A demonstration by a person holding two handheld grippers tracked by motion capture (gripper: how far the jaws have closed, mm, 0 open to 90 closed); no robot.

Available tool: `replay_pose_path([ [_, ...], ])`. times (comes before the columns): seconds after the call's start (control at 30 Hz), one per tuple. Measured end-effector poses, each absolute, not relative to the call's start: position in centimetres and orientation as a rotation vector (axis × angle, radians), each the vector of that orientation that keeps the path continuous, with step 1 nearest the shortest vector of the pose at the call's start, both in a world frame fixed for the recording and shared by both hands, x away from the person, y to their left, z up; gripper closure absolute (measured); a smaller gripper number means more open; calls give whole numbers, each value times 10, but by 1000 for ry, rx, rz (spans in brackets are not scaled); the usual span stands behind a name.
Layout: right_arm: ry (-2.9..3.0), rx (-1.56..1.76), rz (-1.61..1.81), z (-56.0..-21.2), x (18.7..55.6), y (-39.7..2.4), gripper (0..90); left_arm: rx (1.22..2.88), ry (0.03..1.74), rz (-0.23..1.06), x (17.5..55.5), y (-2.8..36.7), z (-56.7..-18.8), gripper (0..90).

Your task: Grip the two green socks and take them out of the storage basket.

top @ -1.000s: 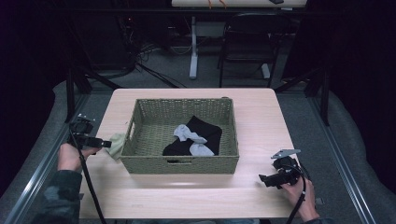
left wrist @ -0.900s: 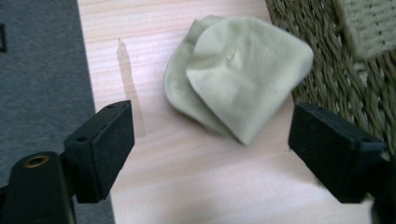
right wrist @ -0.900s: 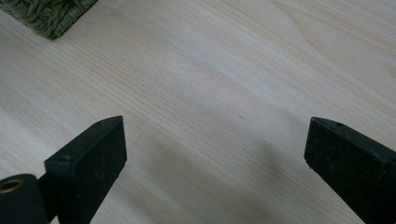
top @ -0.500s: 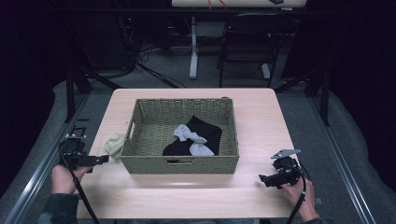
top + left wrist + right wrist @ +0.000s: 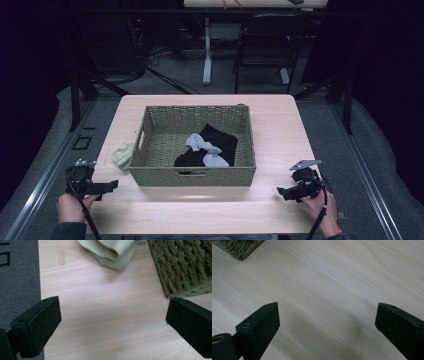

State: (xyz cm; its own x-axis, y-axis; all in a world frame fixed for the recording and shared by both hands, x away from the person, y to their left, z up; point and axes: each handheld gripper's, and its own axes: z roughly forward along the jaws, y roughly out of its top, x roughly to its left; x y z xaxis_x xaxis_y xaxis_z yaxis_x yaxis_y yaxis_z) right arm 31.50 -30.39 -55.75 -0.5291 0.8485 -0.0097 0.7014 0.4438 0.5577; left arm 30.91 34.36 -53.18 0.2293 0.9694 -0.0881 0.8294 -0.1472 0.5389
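Since a second ago, the left gripper (image 5: 107, 186) is lying nearer the person, off the front left corner of the basket (image 5: 195, 175), and the pale green cloth (image 5: 123, 154) it was touching is now sitting alone on the table (image 5: 200, 210), against the basket's left wall. Its jaws have just been opening and are standing wide with nothing between them.

From the high view, the left gripper is hovering at the table's left edge, its hand (image 5: 72, 206) partly cut off by the bottom of the picture. Open wood is lying all along the front, between the basket and the near edge. The right gripper (image 5: 282, 192) is waiting over the front right corner, well apart from the basket. Inside the basket a black cloth (image 5: 220, 140) and a pale grey one (image 5: 202, 146) are lying tangled; how many grey pieces there are is hard to tell from here.

In the left gripper view, the left gripper (image 5: 112, 317) is spreading its jaws over bare wood. The green cloth (image 5: 112, 252) is being cut off by the top edge, just beside the basket's woven corner (image 5: 185, 267). Grey floor is showing past the table edge at the left.

In the right gripper view, the right gripper (image 5: 327, 320) is released too, jaws wide over bare table, with a basket corner (image 5: 239, 247) at the upper left.
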Motion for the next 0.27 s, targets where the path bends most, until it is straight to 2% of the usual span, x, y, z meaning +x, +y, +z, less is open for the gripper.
replay_pose_path([
  [0.27,2415,1332,714,-559,317,-302,49,2040,1642,371,310,344,-537,0],
])
